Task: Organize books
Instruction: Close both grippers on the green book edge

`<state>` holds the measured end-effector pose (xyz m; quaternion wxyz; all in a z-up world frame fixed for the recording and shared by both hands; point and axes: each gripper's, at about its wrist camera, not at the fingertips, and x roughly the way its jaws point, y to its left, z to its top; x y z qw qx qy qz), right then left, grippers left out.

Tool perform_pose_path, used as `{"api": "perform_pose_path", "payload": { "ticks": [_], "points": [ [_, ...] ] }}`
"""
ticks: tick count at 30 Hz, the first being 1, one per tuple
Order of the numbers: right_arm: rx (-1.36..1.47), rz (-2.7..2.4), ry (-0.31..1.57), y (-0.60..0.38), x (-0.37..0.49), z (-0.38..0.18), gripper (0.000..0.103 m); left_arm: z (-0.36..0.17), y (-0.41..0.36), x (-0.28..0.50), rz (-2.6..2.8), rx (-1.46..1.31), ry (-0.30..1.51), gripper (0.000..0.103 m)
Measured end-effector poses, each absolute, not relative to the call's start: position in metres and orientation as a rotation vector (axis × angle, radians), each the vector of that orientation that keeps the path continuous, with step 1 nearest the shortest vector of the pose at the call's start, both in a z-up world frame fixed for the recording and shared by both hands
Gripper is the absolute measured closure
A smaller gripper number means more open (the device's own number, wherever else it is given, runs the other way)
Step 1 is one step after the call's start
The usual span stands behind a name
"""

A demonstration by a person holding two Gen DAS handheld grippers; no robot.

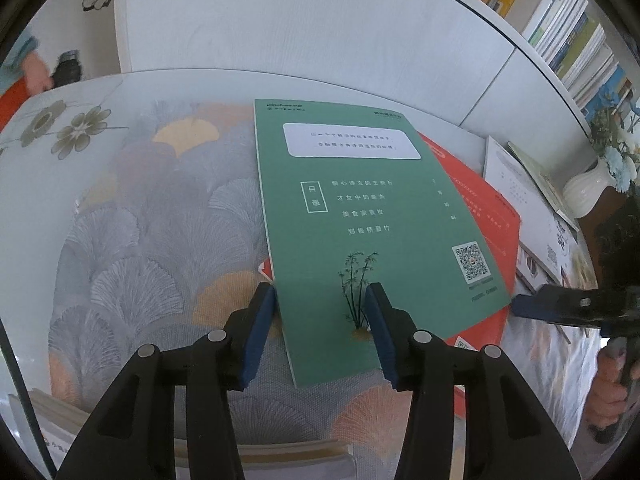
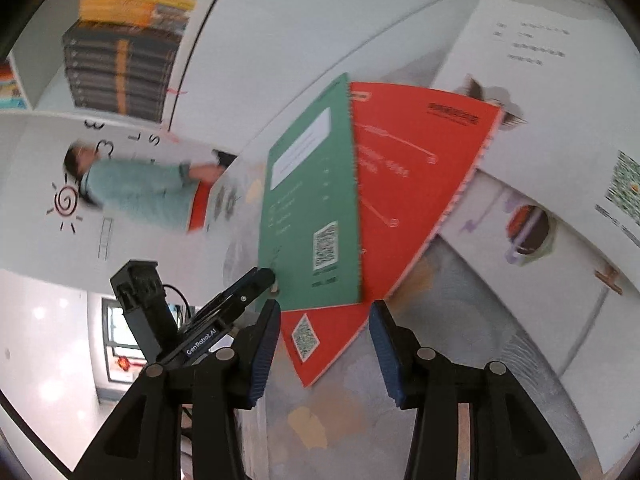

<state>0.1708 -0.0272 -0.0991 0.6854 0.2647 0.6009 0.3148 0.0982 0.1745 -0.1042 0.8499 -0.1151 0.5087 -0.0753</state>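
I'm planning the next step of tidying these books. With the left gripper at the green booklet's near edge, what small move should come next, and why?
Probably close the left gripper on the green booklet. Its near edge lies between the blue pads, which stand apart, not pressing it. The booklet rests askew on the red book, so gripping first allows squaring it.

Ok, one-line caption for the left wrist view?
Left gripper open around green booklet lying on red book.
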Motion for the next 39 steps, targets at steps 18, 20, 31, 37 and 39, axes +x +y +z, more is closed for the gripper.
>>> {"api": "perform_pose_path", "payload": {
  "ticks": [18, 20, 31, 37, 39],
  "points": [
    [0.463, 0.675, 1.318, 0.006, 0.183, -0.088, 0.019, -0.105, 0.165, 0.1, -0.168, -0.209, 1.078, 0.054],
    [0.42, 0.657, 1.308, 0.01, 0.18, -0.086, 0.019, -0.105, 0.165, 0.1, -0.171, -0.211, 1.078, 0.054],
    [0.396, 0.646, 1.244, 0.013, 0.169, -0.083, 0.027, -0.105, 0.164, 0.1, -0.174, -0.201, 1.08, 0.05],
    [0.248, 0.557, 1.165, 0.017, 0.167, -0.078, 0.033, -0.105, 0.165, 0.1, -0.177, -0.195, 1.081, 0.049],
    [0.091, 0.511, 1.087, 0.026, 0.165, -0.078, 0.032, -0.105, 0.165, 0.1, -0.177, -0.194, 1.082, 0.049]
  ]
}}
